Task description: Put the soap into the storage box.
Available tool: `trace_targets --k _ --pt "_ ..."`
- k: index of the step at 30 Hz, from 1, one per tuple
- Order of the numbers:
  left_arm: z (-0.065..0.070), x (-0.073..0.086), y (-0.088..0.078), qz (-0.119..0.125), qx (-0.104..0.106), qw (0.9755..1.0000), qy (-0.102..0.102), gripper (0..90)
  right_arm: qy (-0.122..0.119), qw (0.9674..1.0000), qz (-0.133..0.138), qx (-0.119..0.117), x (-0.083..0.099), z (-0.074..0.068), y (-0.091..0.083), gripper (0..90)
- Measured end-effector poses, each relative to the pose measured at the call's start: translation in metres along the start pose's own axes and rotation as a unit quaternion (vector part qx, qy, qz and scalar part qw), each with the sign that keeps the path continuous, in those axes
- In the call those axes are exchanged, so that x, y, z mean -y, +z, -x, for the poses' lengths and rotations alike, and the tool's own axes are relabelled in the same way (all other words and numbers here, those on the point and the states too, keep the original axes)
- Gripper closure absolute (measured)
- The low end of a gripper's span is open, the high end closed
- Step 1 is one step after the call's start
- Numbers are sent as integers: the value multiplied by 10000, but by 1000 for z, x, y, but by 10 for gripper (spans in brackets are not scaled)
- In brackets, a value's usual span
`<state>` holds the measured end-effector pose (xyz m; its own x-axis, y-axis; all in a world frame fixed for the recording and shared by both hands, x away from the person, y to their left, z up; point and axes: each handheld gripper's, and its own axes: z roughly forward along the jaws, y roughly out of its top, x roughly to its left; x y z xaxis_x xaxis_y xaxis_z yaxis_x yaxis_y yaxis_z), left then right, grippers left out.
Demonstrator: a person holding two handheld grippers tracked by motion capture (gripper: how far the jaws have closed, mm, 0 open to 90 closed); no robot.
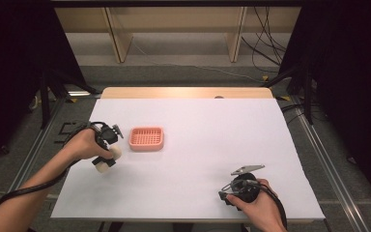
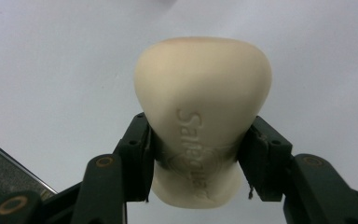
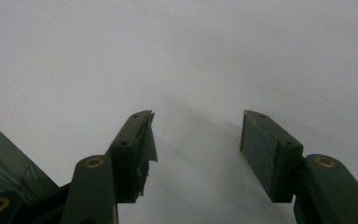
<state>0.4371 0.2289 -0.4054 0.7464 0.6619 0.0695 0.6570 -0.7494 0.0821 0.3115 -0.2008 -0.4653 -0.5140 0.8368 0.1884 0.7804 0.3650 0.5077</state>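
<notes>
The left tool (image 2: pixel 196 154) clamps a cream soap bar (image 2: pixel 200 116) just left of the pink tray (image 1: pixel 146 137). The right tool (image 3: pixel 196 154) rests wide open and empty near the worktop's (image 1: pixel 198 159) front edge

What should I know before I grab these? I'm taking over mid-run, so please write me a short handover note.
Left hand-held gripper: shut on the cream soap bar, jaws pinching its two sides, held at the table's left.
Right hand-held gripper: open, nothing between its jaws, near the front edge of the white table.
Pink soap dish: on the table just right of the soap, with nothing in it.
Done: soap gripped.
Left: probably set the soap in the dish and release.
</notes>
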Motion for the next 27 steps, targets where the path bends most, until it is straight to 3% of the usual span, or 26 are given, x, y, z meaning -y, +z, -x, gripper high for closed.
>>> trace_targets --k 2,3,5,6,11,25,27 --pt "1 -1 0 18 8 10000 -51 490 -1 10000 -1 2 0 0 0 442" --pt "-1 -2 -1 2 -11 10000 18 490 -1 10000 0 7 0 0 0 442" --pt "0 -3 -1 -1 19 10000 -86 490 0 10000 -5 -3 0 0 0 443" --pt "-2 -5 -2 -2 -15 10000 58 490 1 10000 -2 2 0 0 0 443" --pt "-2 -9 -3 43 -25 10000 3 490 -1 10000 -18 -21 0 0 1 443" --pt "-3 -24 -7 41 -81 9997 212 491 -46 10000 -40 44 1 1 1 443" --pt "-2 -25 -7 71 -85 9998 156 491 -47 10000 -43 44 1 1 1 443"
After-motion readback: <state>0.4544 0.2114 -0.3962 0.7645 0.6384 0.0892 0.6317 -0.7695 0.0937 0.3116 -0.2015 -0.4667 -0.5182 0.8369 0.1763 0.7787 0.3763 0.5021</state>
